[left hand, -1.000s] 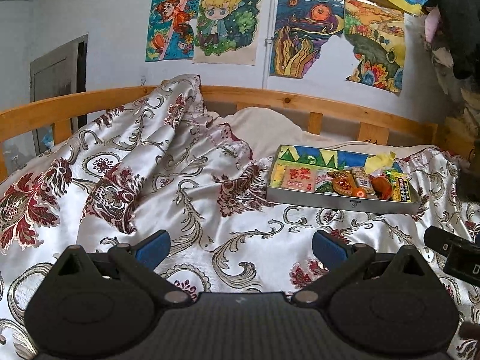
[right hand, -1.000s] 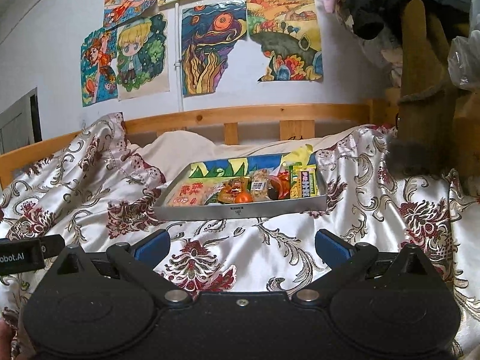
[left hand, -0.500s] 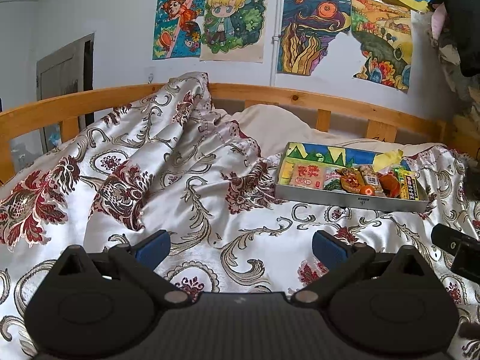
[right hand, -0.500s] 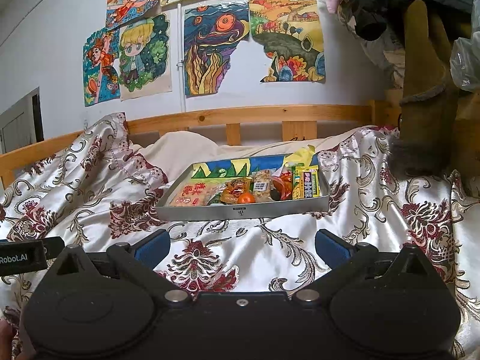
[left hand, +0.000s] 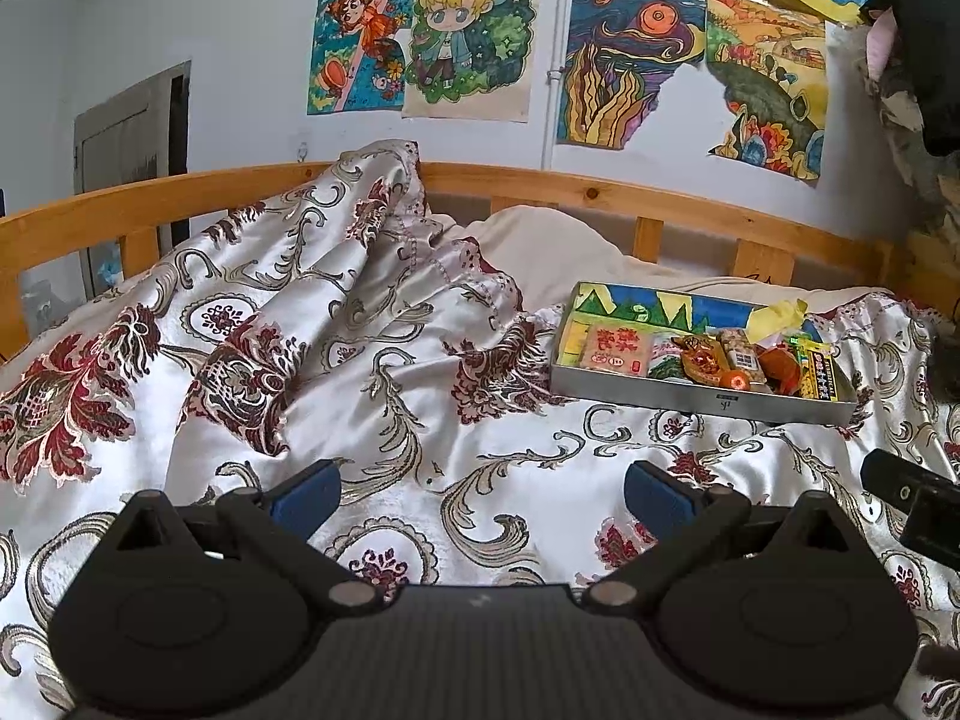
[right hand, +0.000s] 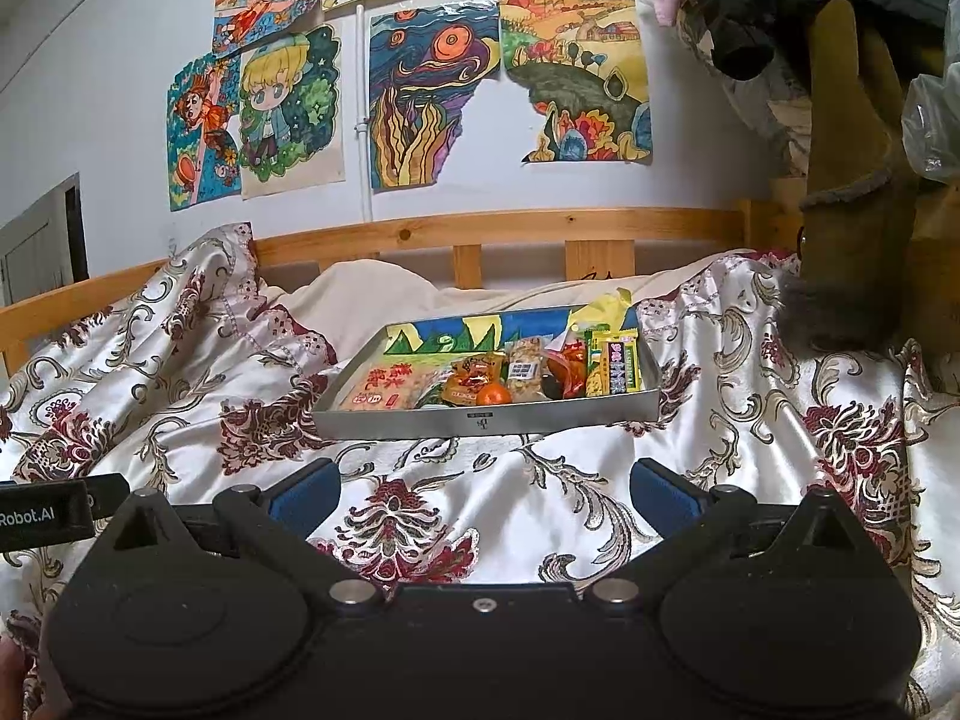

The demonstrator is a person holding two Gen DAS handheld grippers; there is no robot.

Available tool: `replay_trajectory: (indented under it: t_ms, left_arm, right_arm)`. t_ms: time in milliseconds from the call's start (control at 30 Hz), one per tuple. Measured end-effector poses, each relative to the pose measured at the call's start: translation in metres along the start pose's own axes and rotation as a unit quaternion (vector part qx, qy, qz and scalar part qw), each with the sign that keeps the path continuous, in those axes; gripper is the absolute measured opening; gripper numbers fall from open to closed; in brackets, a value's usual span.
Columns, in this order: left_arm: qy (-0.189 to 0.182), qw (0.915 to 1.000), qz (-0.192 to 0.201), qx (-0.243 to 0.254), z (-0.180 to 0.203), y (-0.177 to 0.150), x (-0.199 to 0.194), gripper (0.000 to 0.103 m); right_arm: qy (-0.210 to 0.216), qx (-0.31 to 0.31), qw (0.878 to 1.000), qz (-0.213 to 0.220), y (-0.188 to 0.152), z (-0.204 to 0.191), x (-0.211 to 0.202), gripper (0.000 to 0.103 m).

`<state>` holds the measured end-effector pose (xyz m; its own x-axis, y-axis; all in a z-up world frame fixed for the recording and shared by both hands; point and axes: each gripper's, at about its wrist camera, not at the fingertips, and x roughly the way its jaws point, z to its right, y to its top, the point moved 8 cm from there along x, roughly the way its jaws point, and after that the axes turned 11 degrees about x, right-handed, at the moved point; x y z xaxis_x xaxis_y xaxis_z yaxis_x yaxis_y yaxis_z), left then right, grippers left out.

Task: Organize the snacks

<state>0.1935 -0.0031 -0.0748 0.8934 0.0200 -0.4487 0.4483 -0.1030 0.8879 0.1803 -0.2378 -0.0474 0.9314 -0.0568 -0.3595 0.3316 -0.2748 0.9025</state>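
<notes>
A shallow grey box [left hand: 690, 401] [right hand: 480, 420] sits on the patterned bed cover and holds several snack packets: a pink flat pack [left hand: 615, 349] [right hand: 384, 387] at its left, a small orange ball [left hand: 735, 381] [right hand: 493, 395] at the front, a yellow-green pack [left hand: 819, 369] [right hand: 621, 367] at its right. My left gripper [left hand: 480, 495] is open and empty, short of the box and to its left. My right gripper [right hand: 483, 492] is open and empty, directly in front of the box.
The bed cover [left hand: 360, 360] is bunched into folds at the left. A wooden bed rail [left hand: 600, 192] [right hand: 510, 228] runs behind the box. Hanging clothes and bags [right hand: 852, 120] crowd the right side. Drawings hang on the wall [right hand: 510, 78].
Both views have crept slightly closer to the box and tilted down a little. Both grippers stay open and empty.
</notes>
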Motion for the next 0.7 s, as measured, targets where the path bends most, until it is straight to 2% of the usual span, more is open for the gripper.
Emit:
replay_trajectory:
  t_ms: [700]
  left_arm:
    - [0.001, 1.0, -0.006, -0.005, -0.0008, -0.0014, 0.0001, 0.102]
  right_arm:
    - [-0.002, -0.003, 1.0, -0.005, -0.0023, -0.0011, 0.0011, 0.102]
